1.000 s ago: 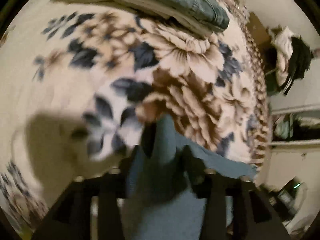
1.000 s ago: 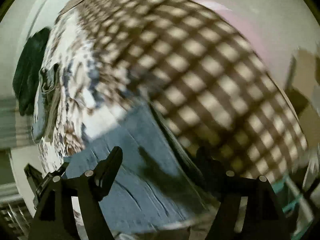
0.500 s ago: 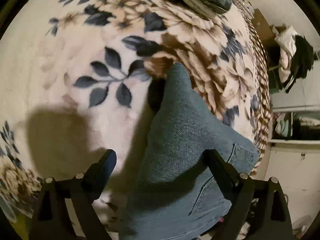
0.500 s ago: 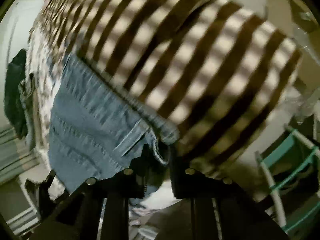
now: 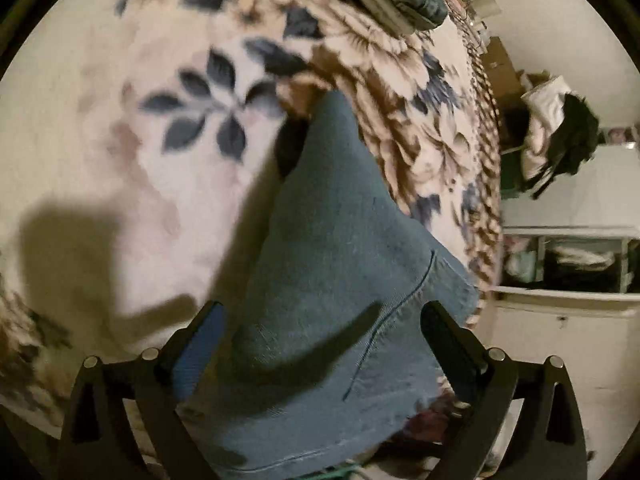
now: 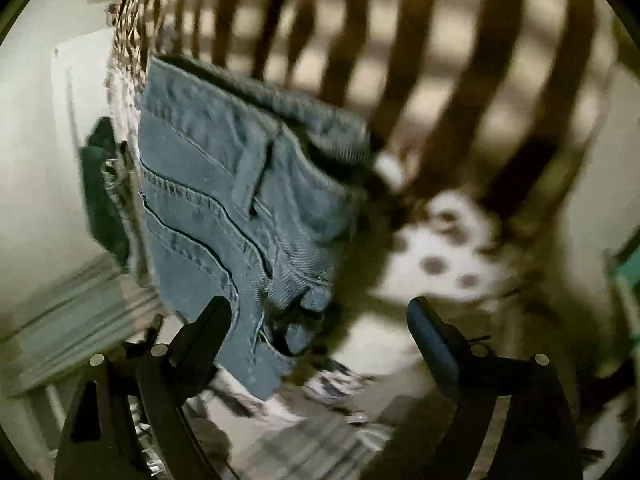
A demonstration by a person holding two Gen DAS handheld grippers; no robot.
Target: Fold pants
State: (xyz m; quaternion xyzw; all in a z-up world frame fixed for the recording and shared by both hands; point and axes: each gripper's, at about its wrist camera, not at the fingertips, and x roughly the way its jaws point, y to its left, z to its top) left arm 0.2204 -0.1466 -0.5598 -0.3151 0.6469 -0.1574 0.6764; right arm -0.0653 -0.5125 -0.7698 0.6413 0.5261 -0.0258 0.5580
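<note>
Floral blanket (image 5: pixel 120 160) under blue jeans (image 5: pixel 332 280)

A bed takes up most of the room, spread with a cream blanket (image 5: pixel 132 184) printed in brown flowers and dark blue leaves, its hanging edge checked brown and tan. Beyond it stand a pale wall (image 5: pixel 560 24), a white shelf unit (image 5: pixel 568 264) with dim open compartments, and a heap of clothes (image 5: pixel 560 136) (white and black). The light is warm and low.
</note>
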